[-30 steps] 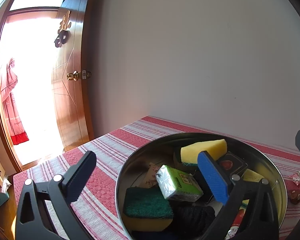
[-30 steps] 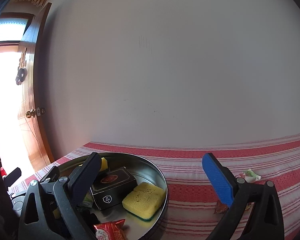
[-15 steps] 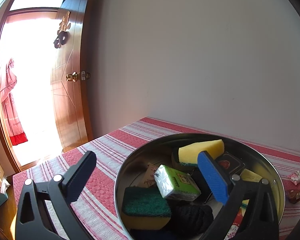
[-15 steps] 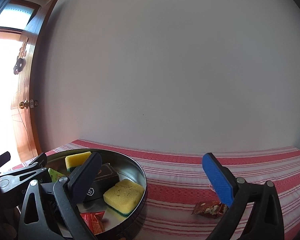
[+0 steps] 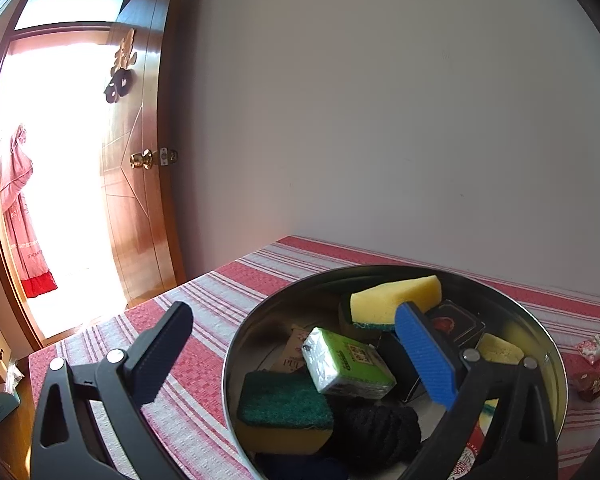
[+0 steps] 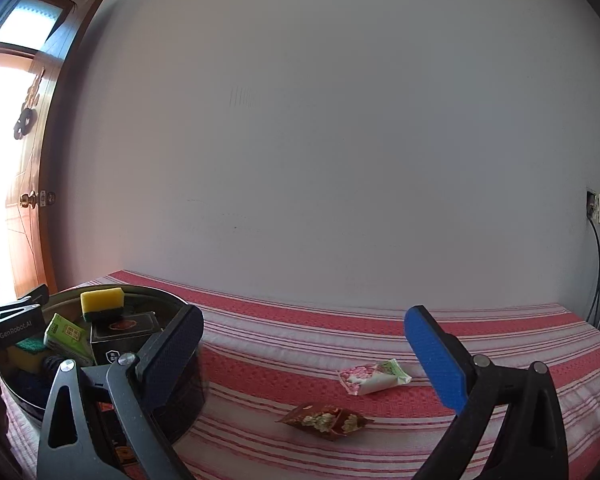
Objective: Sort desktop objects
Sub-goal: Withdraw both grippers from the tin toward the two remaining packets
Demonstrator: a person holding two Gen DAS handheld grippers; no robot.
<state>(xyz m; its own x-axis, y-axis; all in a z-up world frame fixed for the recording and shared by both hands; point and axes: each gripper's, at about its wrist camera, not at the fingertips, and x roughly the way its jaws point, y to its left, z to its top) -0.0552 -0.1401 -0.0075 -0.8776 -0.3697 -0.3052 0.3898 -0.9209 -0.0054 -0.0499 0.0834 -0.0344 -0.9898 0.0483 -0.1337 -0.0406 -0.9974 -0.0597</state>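
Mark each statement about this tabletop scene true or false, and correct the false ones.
1. Both the left gripper and the right gripper are open. True.
2. The metal tin holds no sponges. False: a yellow sponge lies in it.
3. Two snack packets lie on the striped tablecloth outside the tin. True: a dark red packet and a pink-and-green packet.
4. The green tissue pack lies on the cloth. False: it is inside the tin.

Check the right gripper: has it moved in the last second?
Yes. The right gripper has swung right: in its view the metal bowl has slid toward the left edge, and the wall socket and both snack packets now show.
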